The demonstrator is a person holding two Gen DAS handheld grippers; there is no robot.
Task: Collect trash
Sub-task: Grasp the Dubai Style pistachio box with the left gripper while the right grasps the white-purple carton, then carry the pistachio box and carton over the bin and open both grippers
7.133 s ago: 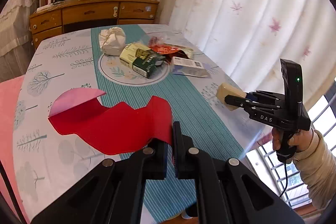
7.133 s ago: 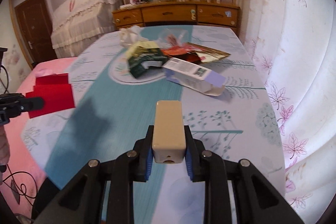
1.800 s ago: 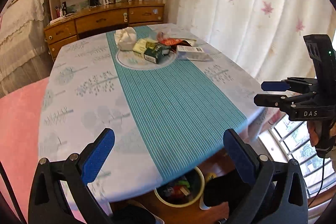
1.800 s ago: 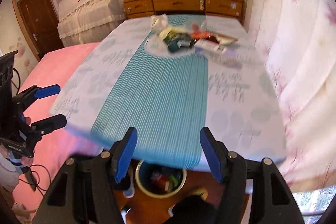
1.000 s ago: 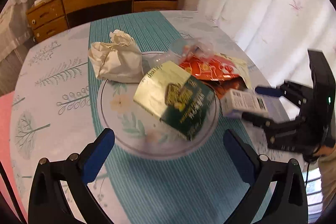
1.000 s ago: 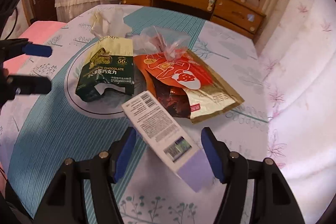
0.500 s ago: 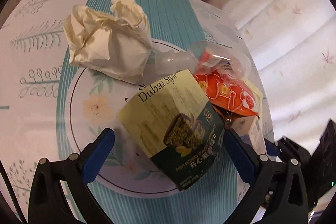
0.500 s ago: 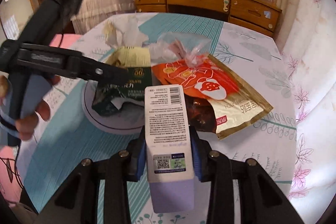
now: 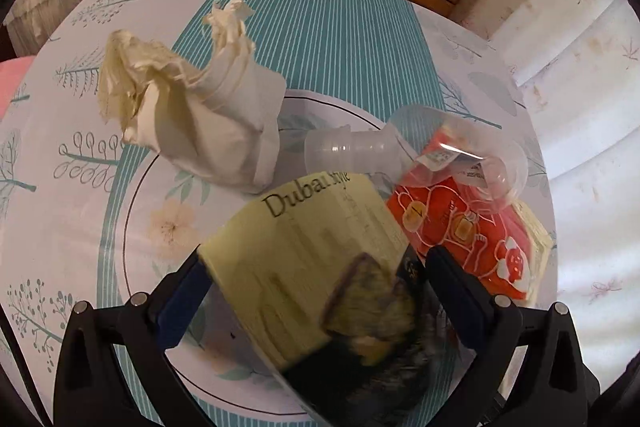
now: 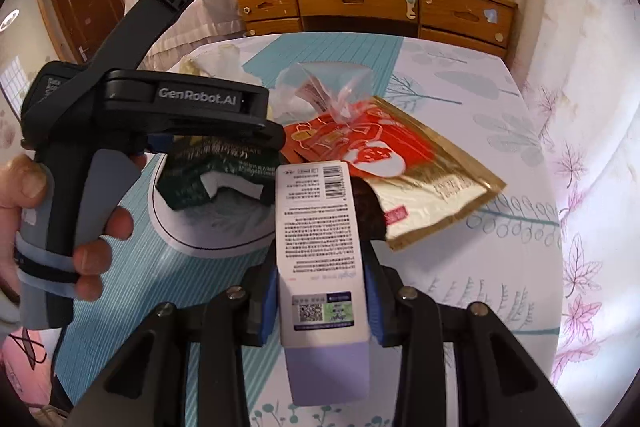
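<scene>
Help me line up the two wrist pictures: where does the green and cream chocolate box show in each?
Left wrist: the chocolate box fills the lower centre, between the left gripper fingers.
Right wrist: the box shows left of centre, mostly hidden under the left gripper's body.
Shared landmark: the red and gold snack pouch, beside the box in both.

Left claw [image 9: 316, 291] straddles the chocolate box [image 9: 320, 267].

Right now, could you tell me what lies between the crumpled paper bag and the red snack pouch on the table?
A clear plastic bottle lies on its side between the crumpled paper bag and the red snack pouch, its body overlapping the pouch; the left wrist view shows this.
</scene>
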